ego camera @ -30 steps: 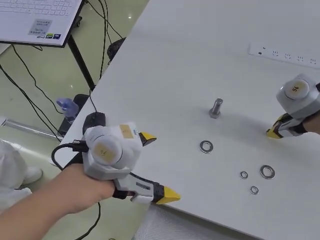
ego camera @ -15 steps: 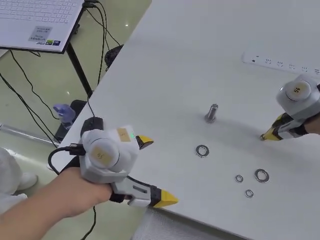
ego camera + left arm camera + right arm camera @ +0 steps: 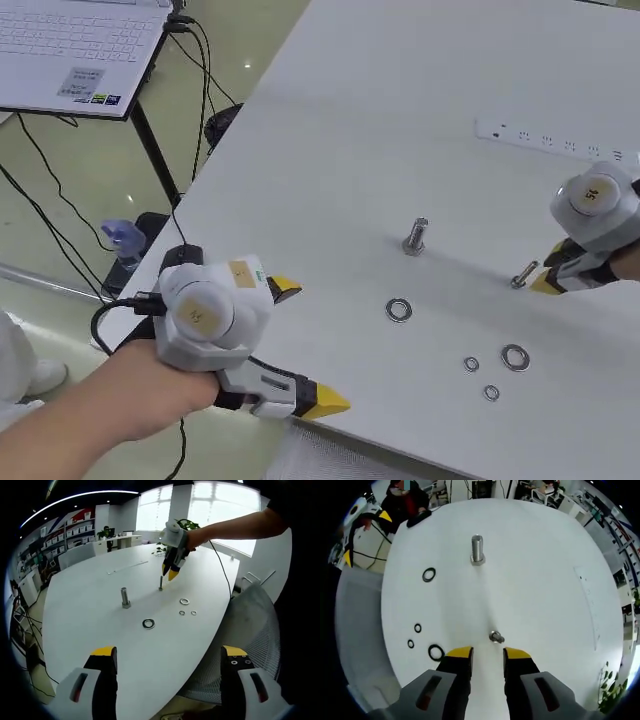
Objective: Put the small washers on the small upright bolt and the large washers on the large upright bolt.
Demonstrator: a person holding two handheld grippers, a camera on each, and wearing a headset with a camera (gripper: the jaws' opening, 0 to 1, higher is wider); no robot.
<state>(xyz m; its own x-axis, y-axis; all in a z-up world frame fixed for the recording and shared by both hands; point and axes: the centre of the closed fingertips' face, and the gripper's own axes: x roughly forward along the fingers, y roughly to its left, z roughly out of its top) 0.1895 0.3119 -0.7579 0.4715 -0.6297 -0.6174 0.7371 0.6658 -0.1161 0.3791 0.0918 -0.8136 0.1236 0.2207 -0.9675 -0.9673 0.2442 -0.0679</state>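
My left tongs (image 3: 312, 345) wide at lower left, my right tongs (image 3: 487, 655) narrow and empty, small silver upright bolt (image 3: 495, 637) just past their tips

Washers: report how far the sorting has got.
Done: large bolt and small bolt stand upright, both bare. In hand: nothing; the open right claw sits just short of the small bolt, left claw open too. Left: two large washers and two small washers lie on the table.
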